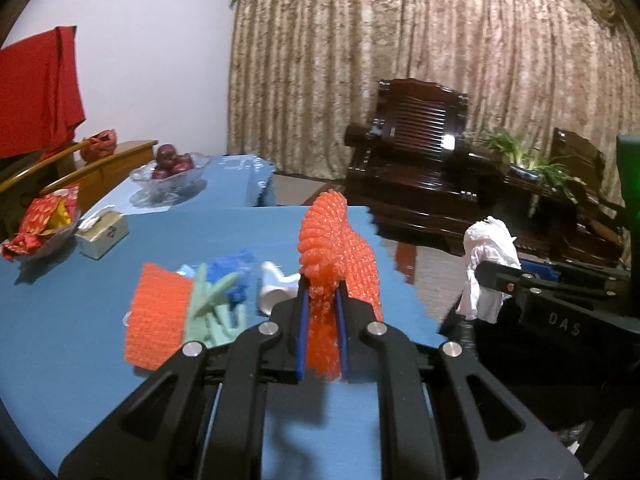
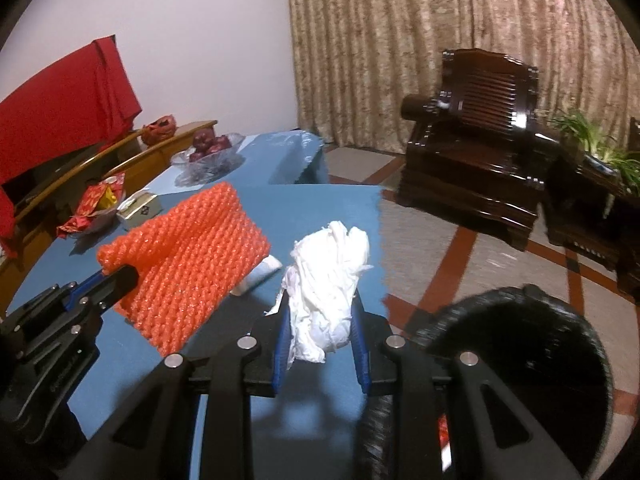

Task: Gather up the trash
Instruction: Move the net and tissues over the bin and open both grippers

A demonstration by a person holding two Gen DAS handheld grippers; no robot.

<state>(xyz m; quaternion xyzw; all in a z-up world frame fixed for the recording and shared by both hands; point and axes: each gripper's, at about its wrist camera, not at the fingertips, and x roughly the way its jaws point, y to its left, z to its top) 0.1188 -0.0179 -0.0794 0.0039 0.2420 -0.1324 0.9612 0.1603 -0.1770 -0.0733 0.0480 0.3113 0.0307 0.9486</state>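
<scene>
Left tongs [image 1: 322, 300] clench knobbly orange foam netting [image 1: 336, 240]; right tongs [image 2: 320, 334] clench crumpled white tissue [image 2: 332, 280].

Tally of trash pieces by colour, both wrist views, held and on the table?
Orange foam net: 2, one in the left gripper as held net, one lying on the blue table as loose net
White: 2, crumpled tissue in the right gripper, white scrap
Green scrap: 1
Blue scrap: 1
Total: 6
</scene>
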